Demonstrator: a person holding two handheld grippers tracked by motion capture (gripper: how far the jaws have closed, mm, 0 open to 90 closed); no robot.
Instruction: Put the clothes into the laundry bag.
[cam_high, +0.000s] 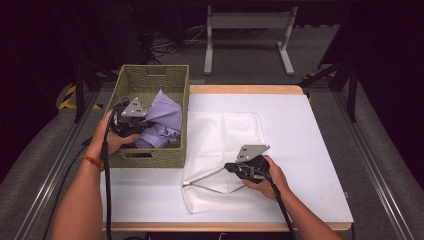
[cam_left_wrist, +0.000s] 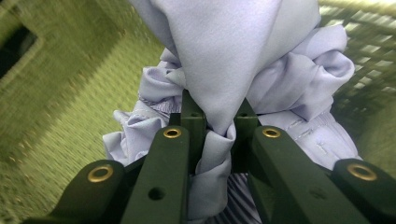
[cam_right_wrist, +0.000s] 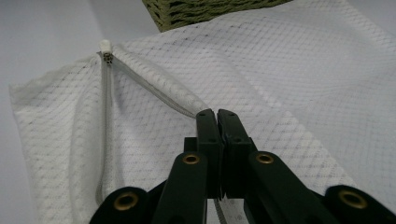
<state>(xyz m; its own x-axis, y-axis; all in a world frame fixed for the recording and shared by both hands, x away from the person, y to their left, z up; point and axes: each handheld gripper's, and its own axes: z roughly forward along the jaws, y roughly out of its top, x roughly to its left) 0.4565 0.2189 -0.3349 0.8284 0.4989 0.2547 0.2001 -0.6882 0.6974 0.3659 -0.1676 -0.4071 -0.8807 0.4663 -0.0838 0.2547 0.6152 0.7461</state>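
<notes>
The table (cam_high: 320, 150) under my hands is covered in white, and its widest bare stretch lies beyond and to the right of my right hand-held gripper (cam_high: 186, 184); a narrower strip runs along the near edge below it.

The white mesh laundry bag (cam_high: 225, 135) lies flat on the table, its long axis running from me toward the far edge. Its zippered mouth is at the near end, opening toward the near-left corner. My right hand-held gripper reaches leftward across that near end, jaws pressed together on the mouth's upper edge right at the zipper (cam_right_wrist: 154, 91). In the right gripper view the zipper tape runs away from the tips to the white end stop (cam_right_wrist: 106, 46), with the second zipper line dropping back from there along the left, so the mouth is parted in a narrow V.

The woven basket (cam_high: 150, 157) stands just left of the bag, its right wall beside the bag's left edge and its near wall close by my left hand (cam_high: 112, 137). Its handle cut-outs are in the near and far walls.

Inside it is the lilac garment (cam_high: 167, 120), bunched. My left hand-held gripper (cam_left_wrist: 217, 126) is pinching a fold of it, the cloth gathered tight between the pads and rising from them as a peak above the basket's rim, the rest hanging crumpled below. The basket walls stand close around the gripper on every side.
</notes>
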